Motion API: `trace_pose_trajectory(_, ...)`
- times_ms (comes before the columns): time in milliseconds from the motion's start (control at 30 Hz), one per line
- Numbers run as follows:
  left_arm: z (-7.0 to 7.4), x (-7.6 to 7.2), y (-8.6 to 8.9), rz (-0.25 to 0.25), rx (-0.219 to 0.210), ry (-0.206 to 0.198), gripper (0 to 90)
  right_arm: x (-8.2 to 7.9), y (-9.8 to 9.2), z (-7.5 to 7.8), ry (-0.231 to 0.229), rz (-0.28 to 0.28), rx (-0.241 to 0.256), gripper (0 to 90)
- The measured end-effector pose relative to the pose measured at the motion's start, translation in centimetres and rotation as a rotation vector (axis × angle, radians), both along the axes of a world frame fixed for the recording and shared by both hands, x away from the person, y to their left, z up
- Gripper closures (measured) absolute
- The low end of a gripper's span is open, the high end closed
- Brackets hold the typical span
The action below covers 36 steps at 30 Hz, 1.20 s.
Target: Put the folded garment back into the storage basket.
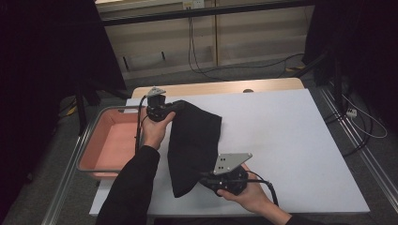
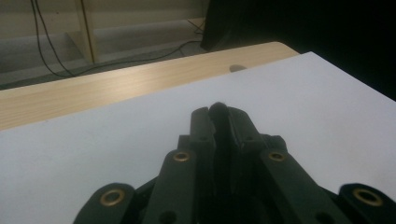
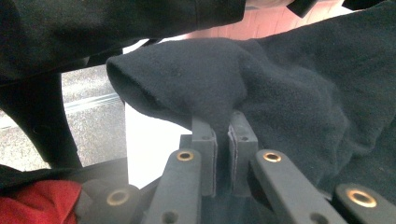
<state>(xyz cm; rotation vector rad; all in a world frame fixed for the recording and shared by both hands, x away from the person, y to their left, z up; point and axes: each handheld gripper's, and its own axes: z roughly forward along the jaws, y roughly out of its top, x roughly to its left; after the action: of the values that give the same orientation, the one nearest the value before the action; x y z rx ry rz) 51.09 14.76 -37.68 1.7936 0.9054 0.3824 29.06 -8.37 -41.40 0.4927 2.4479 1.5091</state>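
**Black cloth pinched at both ends**

Nearest the lens, the right gripper (image 3: 223,135) has its jaws closed hard on a fold of the cloth (image 3: 299,93), the fleecy fabric bunching up and drooping over the jaw tips like a soft hood. From the high view the right gripper (image 1: 213,180) sits at the near edge of the counter (image 1: 291,140), gripping the cloth's (image 1: 195,140) near end, while the left gripper (image 1: 174,107) holds the far end, up by the pink tray (image 1: 89,145). In the left gripper view its jaws (image 2: 219,116) are pressed almost together with a thin dark sliver between them (most likely the cloth's edge, though little of it shows).

The cloth lies stretched between the two, sagging onto the white counter and partly folded over itself.

How will it handle? Light, limp and thick by the look of it; no stiffness at all, so it will drape wherever it is unsupported. The nap should give the jaws good friction, not slippery. Best hold is at corners or hems, well apart, to keep it spread; a grip on a mid-fold like the right one risks catching several layers.
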Motion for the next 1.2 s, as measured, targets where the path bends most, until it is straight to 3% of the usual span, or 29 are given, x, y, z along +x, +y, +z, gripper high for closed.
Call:
trace_pose_trajectory(33, 0.1, 0.0, 0.5, 0.016, -0.014, 0.008, 81.8, 0.0, 0.1, 0.1, -0.003, 0.003, 0.006, 83.9)
trace_pose_trajectory(500, 1.5, -0.2, 1.8, 0.034, -0.001, -0.02, 82.0, -0.1, 1.2, 1.5, -0.027, 0.025, 0.027, 84.0)
trace_pose_trajectory(1200, 3.2, -0.6, 4.1, 0.036, -0.006, -0.052, 82.2, 0.0, 3.7, 2.6, -0.05, 0.072, 0.043, 84.0)
